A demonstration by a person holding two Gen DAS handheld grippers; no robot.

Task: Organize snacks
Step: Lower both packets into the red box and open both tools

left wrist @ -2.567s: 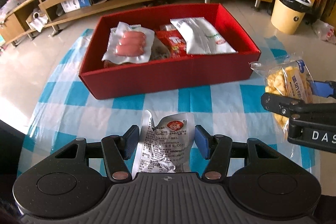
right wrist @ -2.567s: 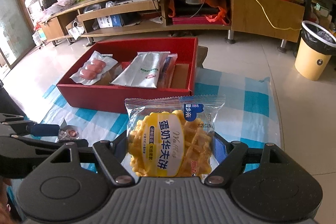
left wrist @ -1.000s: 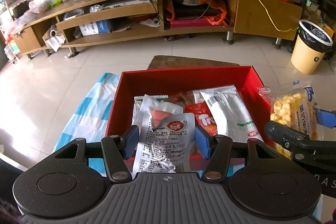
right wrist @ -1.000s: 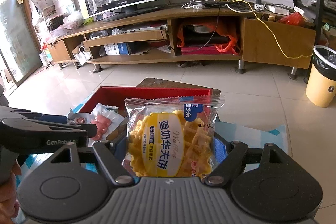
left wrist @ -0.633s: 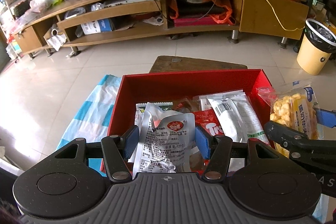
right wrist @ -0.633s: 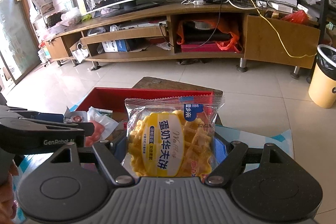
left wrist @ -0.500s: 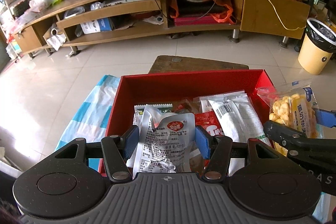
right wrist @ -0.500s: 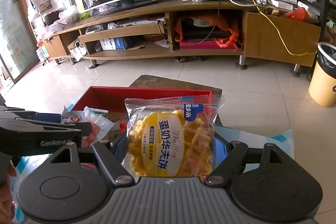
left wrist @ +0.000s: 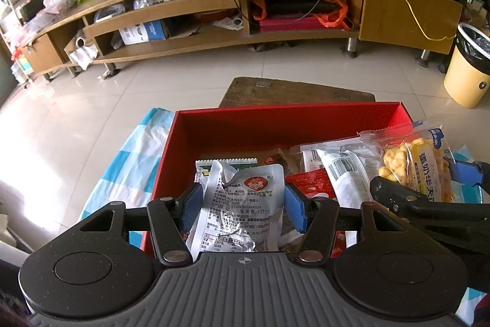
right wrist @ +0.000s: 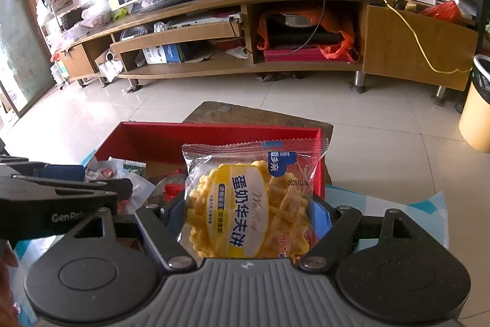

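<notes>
My left gripper (left wrist: 242, 204) is pinching a crinkled silver foil snack pouch with a red round logo (left wrist: 237, 210) between its blue pads (left wrist: 294, 209), holding it upright over the near left part of the open red rectangular cardboard box (left wrist: 275, 124); my right gripper (right wrist: 245, 213) is squeezing a clear plastic packet of yellow waffle biscuits with a yellow and white label (right wrist: 248, 201), its blue pads (right wrist: 320, 218) pressing both sides, and the packet is hanging above the box's near right corner; inside the box a long white wrapped bar with a barcode (left wrist: 343, 170), a red packet (left wrist: 312, 183) and a green-edged pouch (left wrist: 226, 163) are lying crowded together; the box is sitting on a blue and white checked cloth (left wrist: 128, 161); beyond it, a brown wooden board (left wrist: 294, 91) is lying on pale floor tiles, a long wooden television cabinet (left wrist: 214, 5) is standing behind, and a yellow waste bin with a black liner (left wrist: 468, 66) is standing at the right.
</notes>
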